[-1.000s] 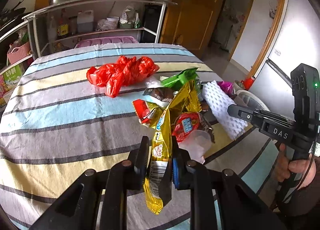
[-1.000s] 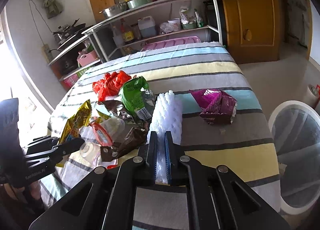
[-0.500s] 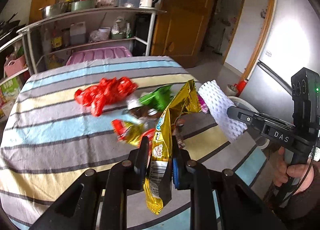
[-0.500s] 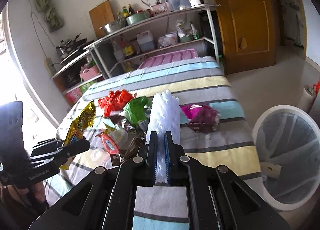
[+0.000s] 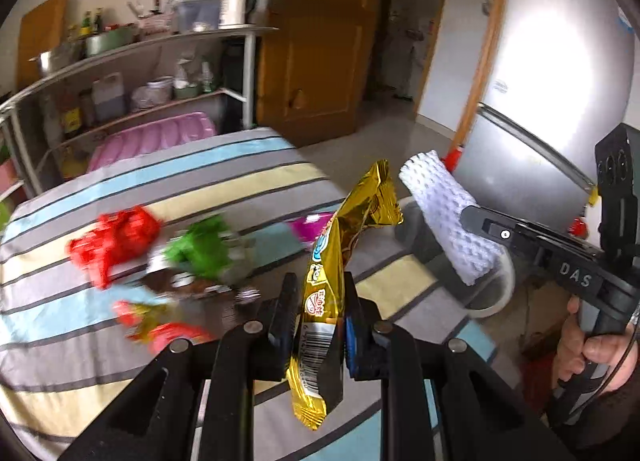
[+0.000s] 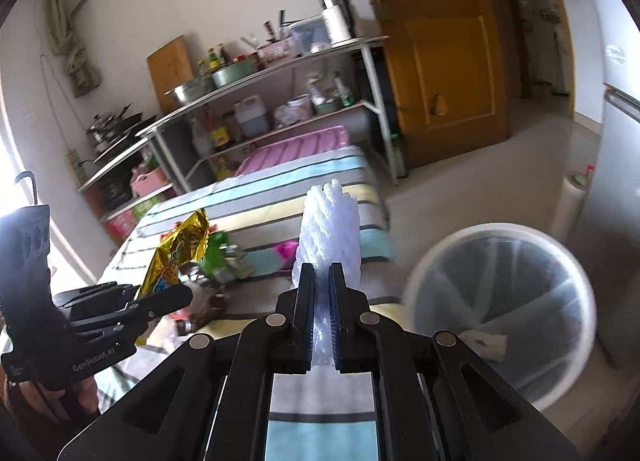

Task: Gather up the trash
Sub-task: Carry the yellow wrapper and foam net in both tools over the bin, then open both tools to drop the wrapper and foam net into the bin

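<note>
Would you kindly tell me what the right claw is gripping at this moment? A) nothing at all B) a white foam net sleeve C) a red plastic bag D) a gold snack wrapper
B: in the right wrist view the right claw is shut on the white foam net sleeve, while the gold snack wrapper sits in the left claw.
</note>
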Motion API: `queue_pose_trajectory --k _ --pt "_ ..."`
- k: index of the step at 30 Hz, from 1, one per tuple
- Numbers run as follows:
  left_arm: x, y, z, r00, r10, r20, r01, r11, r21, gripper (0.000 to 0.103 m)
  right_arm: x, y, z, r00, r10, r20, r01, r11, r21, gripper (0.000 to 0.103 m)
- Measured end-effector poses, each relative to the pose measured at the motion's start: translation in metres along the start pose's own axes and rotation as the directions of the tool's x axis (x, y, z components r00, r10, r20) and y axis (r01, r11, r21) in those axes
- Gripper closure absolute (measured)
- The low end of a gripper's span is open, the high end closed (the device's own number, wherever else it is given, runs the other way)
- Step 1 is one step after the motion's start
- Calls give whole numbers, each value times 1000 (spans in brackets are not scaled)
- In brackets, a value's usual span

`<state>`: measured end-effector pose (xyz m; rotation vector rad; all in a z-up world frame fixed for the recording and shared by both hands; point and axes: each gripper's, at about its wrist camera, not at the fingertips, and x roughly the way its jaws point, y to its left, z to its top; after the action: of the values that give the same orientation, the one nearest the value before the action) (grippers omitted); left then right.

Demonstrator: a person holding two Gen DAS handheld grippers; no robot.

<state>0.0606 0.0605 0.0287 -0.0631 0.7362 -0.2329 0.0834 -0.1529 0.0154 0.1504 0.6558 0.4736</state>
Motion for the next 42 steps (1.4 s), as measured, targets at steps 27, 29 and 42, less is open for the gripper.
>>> queue_pose_trajectory --k 27,29,42 --pt "112 -143 22 968 -170 -185 194 973 122 82 19 -147 -27 950 -270 -154 289 951 114 96" --pt "118 -144 21 966 -167 -198 193 974 118 82 22 -151 -29 946 -279 -162 299 947 115 96" --pt "131 -140 21 964 -153 -216 177 980 94 54 34 -160 -33 931 -309 -196 334 936 109 79"
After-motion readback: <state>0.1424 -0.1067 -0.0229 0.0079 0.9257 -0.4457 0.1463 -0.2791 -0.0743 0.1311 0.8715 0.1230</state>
